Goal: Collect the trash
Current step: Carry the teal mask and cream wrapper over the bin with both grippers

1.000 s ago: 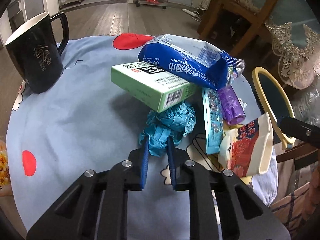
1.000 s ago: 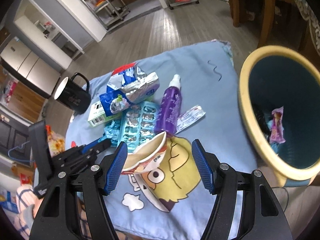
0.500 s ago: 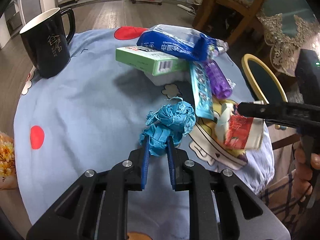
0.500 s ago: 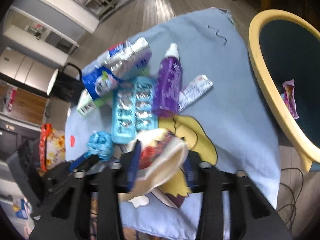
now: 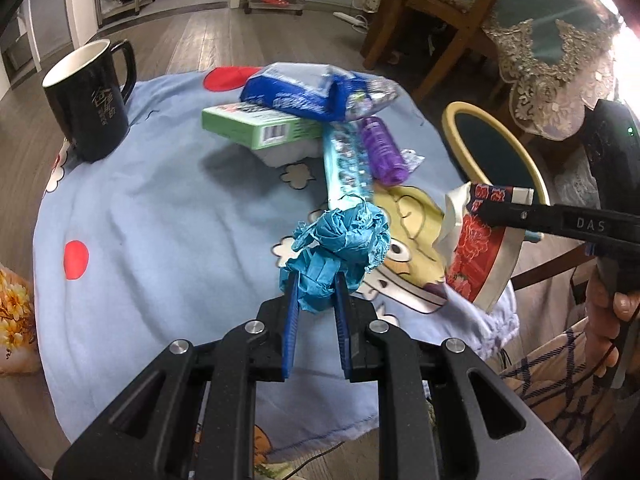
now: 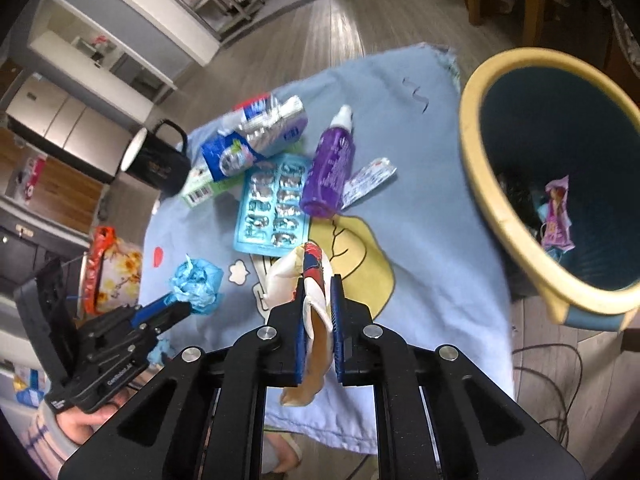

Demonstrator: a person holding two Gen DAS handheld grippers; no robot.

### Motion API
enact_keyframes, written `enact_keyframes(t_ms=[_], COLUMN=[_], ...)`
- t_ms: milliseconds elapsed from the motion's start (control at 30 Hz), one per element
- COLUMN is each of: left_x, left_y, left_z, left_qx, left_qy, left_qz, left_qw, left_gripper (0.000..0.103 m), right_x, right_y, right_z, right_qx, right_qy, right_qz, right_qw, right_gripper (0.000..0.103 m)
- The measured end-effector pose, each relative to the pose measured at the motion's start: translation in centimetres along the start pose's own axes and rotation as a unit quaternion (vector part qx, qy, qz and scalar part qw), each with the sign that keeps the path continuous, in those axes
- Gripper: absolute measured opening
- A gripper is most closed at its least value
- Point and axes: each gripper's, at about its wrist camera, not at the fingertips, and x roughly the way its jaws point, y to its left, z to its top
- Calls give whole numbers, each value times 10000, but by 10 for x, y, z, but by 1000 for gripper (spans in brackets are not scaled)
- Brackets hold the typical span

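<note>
Tablecloth (image 5: pixel 160 216): pale blue, with red dots and a yellow cartoon figure outlined in black.
Crumpled paper (image 5: pixel 340 244): teal blue.
Squashed paper cup (image 5: pixel 480 248): cream, with a red and dark blue print.
Mug (image 5: pixel 90 100): black outside, white inside, with faint pale lettering.
Box (image 5: pixel 256 126): green, with a white barcode panel.
Wipes packet (image 5: pixel 312 92): royal blue and silver.
Blister tray (image 6: pixel 274 208): light blue with silver foil pockets.
Bottle (image 6: pixel 330 168): purple, with a white cap.
Bin (image 6: pixel 496 200): cream-yellow rim, dark teal inside.
Wrapper in bin (image 6: pixel 556 220): purple.
Gripper fingers (image 5: pixel 290 320): blue pads on black frames.
</note>
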Motion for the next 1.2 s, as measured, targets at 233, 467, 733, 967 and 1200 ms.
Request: enact_keyframes(t_ms=[233,467,733,967,1200], left_x=[-21,-33,-26,-4,27], left_y=[-23,-51,-99,-147,-187], left_z=[7,22,45,66,83], left_qx=[176,408,836,1134,1345], left_qy=[-192,-358,-394,-356,-226], left_qz=[-35,-104,-284,-424,-521], left_qw=[9997,9985,9953,9920,9893], left_gripper=[16,16,16,16,16], right_x=[-39,-71,-93,-99,-109], right_y=[-10,-29,-51,-67,-95], right_z=[4,3,0,-3,-6], right_qx=[46,181,387,546,969], right_qy=[-610,-1038,-1345,-1491,-1662], right_qz=[75,-5,-271,-538,-586], right_qw=[9981,9944,9898,9859,9796], right_gripper=[12,12,12,12,12])
